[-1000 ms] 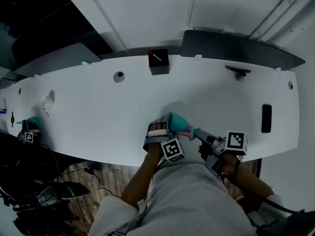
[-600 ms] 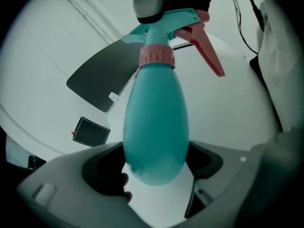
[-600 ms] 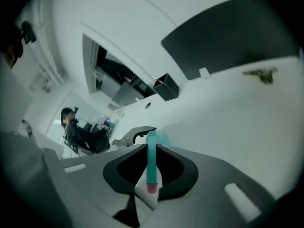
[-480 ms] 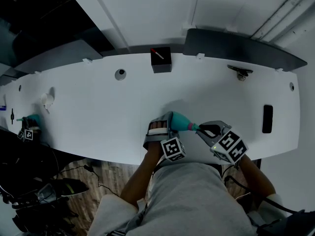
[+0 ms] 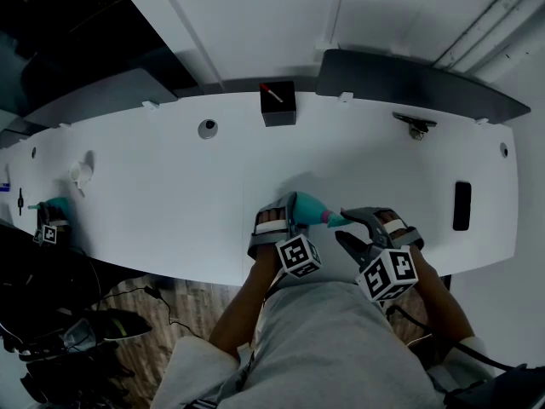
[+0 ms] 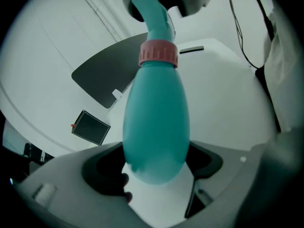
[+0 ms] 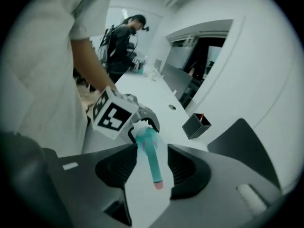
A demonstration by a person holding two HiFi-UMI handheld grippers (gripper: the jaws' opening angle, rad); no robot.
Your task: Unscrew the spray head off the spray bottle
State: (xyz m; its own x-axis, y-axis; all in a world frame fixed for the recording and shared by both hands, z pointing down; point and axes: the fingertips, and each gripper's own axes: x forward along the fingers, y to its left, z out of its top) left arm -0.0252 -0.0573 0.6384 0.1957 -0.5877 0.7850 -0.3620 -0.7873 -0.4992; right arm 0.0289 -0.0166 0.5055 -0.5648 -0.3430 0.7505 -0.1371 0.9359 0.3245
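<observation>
— Standing at the long white table [image 5: 170, 186], you have a dark panel [image 5: 409, 83] along its far edge. Which things here hold anything?

— Two. The black box [image 5: 277, 105] near that far edge is open-topped, with a red-tipped stick [image 5: 270, 95] leaning in it. The teal spray bottle [image 6: 156, 122] is opaque, so its contents cannot be told.

— And where is that bottle?

— Right in front of you, over the table's near edge, its neck pointing toward your right hand. Your left tongs [image 6: 154, 163] are clamped on its rounded bottom end, a pad pressed to each side.

— And your right tongs [image 7: 153, 170]?

— Their jaws have just been opening. The spray head [image 7: 146, 144] stands between them with a gap on either side, so they grip nothing.

— What does one camera give you that another does not?

— The right gripper view shows another person [image 7: 116, 44] standing by the table's far end. It shows the spray head end-on, with your left tongs' marker cube [image 7: 114, 113] behind it. The left gripper view runs along the bottle's whole length up to the pink collar [image 6: 158, 54] under the head. The head view takes in both tongs side by side, plus a small metal fitting [image 5: 413, 126] by the panel.
</observation>
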